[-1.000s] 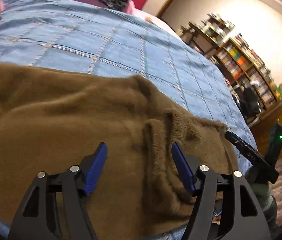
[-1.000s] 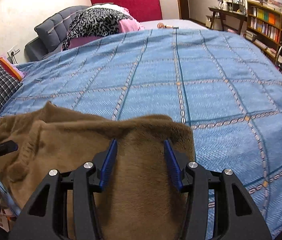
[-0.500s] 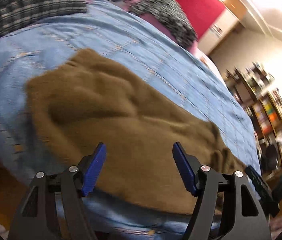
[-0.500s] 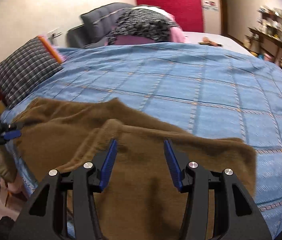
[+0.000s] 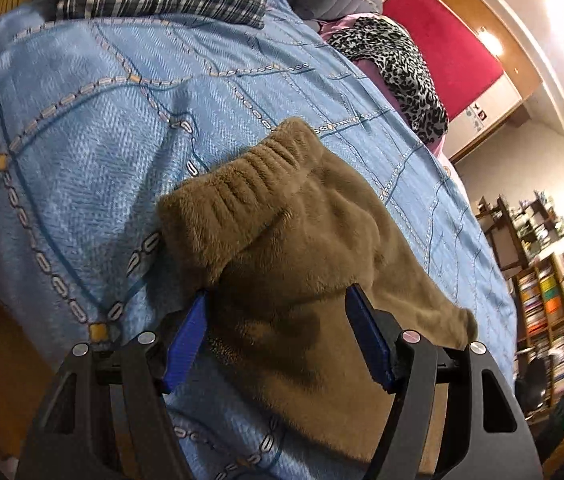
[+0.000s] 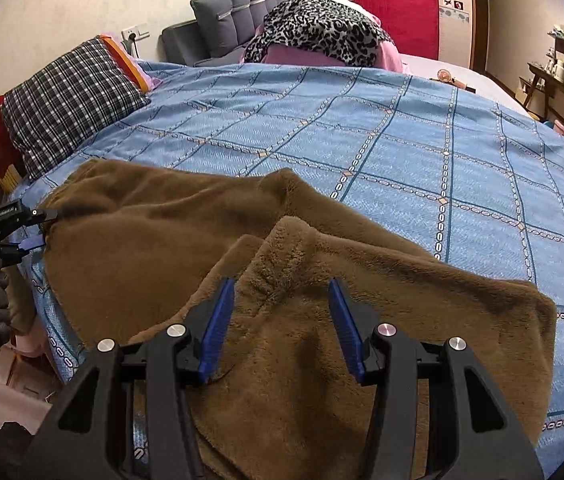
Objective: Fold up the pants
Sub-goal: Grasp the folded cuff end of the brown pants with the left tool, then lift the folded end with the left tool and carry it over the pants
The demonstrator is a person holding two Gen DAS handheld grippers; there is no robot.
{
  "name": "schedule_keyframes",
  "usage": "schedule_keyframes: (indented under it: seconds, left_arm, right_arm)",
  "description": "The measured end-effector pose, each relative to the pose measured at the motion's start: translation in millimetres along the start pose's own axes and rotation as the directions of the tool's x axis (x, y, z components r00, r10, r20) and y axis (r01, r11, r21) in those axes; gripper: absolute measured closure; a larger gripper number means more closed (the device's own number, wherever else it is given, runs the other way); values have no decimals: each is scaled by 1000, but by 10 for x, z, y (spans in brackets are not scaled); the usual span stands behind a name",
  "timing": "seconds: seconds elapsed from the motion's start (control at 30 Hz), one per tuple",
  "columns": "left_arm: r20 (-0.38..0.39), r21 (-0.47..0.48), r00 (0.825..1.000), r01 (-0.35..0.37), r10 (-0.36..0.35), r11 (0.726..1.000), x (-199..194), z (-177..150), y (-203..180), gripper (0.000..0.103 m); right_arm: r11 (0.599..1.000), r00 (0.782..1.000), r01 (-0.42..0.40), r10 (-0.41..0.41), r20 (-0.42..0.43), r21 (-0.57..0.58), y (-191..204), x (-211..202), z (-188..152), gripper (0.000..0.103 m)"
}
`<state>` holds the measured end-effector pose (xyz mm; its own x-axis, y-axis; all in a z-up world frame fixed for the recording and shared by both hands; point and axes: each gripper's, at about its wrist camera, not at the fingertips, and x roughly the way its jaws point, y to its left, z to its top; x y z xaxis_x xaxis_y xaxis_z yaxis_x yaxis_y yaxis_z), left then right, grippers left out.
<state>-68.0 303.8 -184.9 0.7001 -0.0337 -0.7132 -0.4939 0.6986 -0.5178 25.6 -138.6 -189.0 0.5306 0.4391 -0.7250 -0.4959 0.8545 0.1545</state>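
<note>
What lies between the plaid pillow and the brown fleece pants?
Only bare blue patterned bedspread separates the plaid pillow from the brown fleece pants; both wrist views show it.

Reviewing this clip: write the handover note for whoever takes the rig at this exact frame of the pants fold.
Left claw: open, at the ribbed waistband end of the pants, holding nothing.
Right claw: open, over a raised fold of plush near the middle, holding nothing.
Pants: brown, lying crumpled across the near edge of the blue bedspread; one layer overlaps another.
Done: no neat fold visible.
Left: probably grip both ends, flatten, then fold.
</note>
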Motion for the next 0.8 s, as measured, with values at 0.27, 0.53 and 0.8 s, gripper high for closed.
schedule_keyframes:
  seconds: [0.27,0.53,0.8]
  left_arm:
    - [50,-27,999,-8,9,1000,-279,-47,36,34]
    - [-7,-124,998,58,-59,991,-44,-32,218,27]
    - [59,-156,984,175,-167,972,97,153,163,26]
  right_arm:
    - [999,1000,5,-3,-26,43,-53,115,20,53]
    - [1000,1000,1,-1,-27,29,-14,142,10,53]
    - [999,1000,2,-1,-28,40,-33,157,0,53]
